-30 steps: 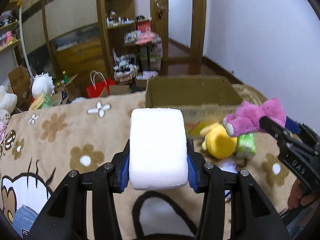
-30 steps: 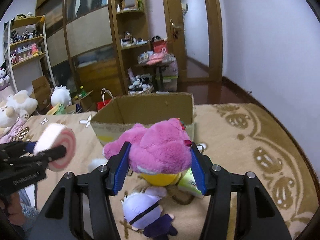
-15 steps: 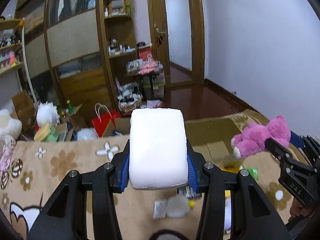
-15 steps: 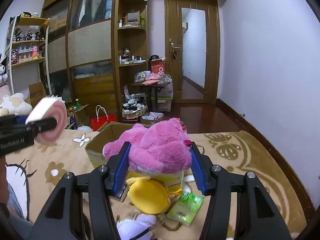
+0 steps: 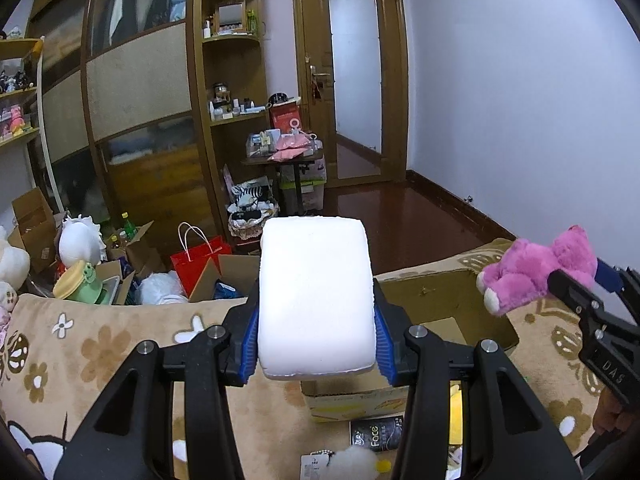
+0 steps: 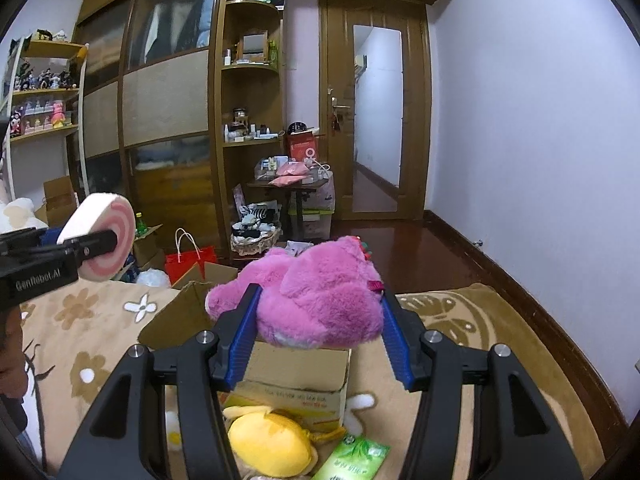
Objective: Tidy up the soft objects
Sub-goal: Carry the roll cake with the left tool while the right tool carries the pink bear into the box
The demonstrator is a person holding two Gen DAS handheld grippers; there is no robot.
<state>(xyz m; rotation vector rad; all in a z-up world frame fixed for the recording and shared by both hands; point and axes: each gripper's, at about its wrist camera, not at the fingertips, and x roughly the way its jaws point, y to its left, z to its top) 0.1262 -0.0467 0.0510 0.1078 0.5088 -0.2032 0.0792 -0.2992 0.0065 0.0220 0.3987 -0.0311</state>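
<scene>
A: Inventory, item one: left gripper point(image 5: 316, 340), jaws clamped on a white roll cushion point(image 5: 315, 300). From the other side its end face shows pink and white rings point(image 6: 105, 240).

B: Position?

A: Held in the air above the flowered beige blanket point(image 5: 80, 344), on the near side of the cardboard box point(image 5: 444, 300).

B: Item two?

A: Right gripper point(image 6: 318, 332), blue pads pressed into both flanks of a pink plush toy point(image 6: 316, 296). The toy hangs over the open box point(image 6: 296, 364), clear of its rim.

B: Items not held?

A: Yellow plush point(image 6: 272, 444), lying on the blanket against the box's near wall. Green packet point(image 6: 352, 460), just beside the yellow plush. Black packet marked "Face" point(image 5: 376, 434), in front of the box. White fluffy item with a paper tag point(image 5: 348, 462), at the lower edge; kind cannot be told.

B: Surroundings?

A: Red paper bag point(image 5: 200, 258) on the floor beyond the blanket, wooden cabinet point(image 6: 168, 120) behind it, closed door point(image 6: 376, 120) to the right.
</scene>
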